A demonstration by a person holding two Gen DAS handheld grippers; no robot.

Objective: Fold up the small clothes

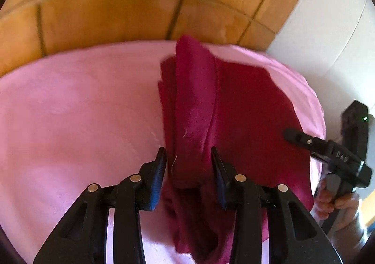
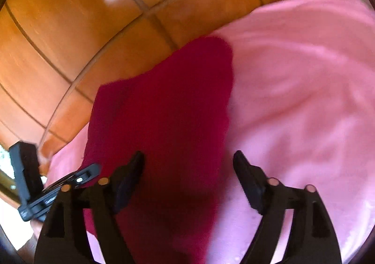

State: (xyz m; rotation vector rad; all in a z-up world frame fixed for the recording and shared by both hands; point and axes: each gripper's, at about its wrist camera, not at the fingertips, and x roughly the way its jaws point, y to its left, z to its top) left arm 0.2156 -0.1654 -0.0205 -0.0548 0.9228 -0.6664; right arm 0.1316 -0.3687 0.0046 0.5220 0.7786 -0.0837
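A dark red small garment (image 1: 246,109) lies on a pink sheet (image 1: 82,111). One long flap of it is lifted and runs up between the fingers of my left gripper (image 1: 188,158), whose jaws stand a little apart around the bunched cloth. My right gripper (image 2: 188,160) is open wide, hovering over the near part of the same garment (image 2: 168,104), holding nothing. It also shows at the right edge of the left wrist view (image 1: 328,149), held by a hand. The left gripper shows at the lower left of the right wrist view (image 2: 58,184).
The pink sheet (image 2: 304,99) covers a rounded surface. Beyond its edge is an orange tiled floor (image 1: 105,13) (image 2: 70,29). A white wall or cabinet (image 1: 328,29) stands at the right of the left wrist view.
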